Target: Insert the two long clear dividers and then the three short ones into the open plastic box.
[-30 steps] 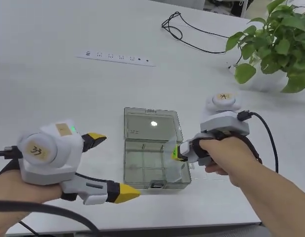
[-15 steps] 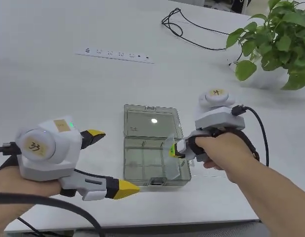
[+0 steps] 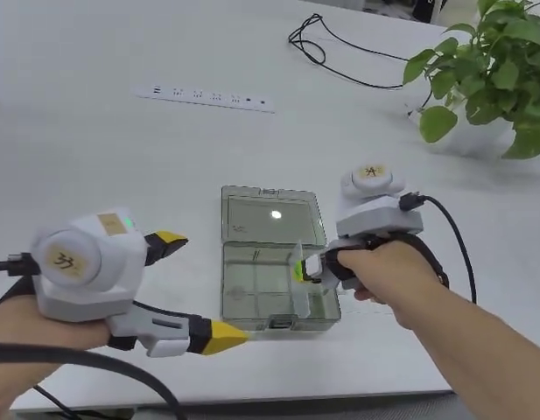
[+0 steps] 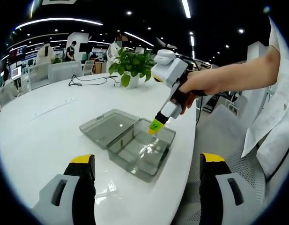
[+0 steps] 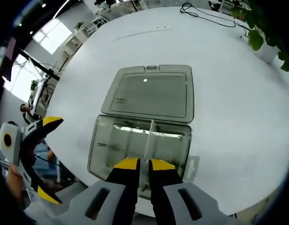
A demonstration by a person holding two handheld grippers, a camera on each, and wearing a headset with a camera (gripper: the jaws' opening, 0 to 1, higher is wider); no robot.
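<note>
Clear divider (image 5: 149,138) pinched in right hand-held gripper (image 5: 143,164) at open plastic box (image 5: 116,145)

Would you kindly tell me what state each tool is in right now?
Left tool: open, holding nothing.
Right tool: closed on a clear divider, over the open box.

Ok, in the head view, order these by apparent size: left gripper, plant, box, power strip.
1. left gripper: looks largest, but it is nearest the camera, which inflates it.
2. plant and box: look about alike; the plant is cut off by the frame edge, so I leave them unranked.
3. power strip: smallest.
</note>
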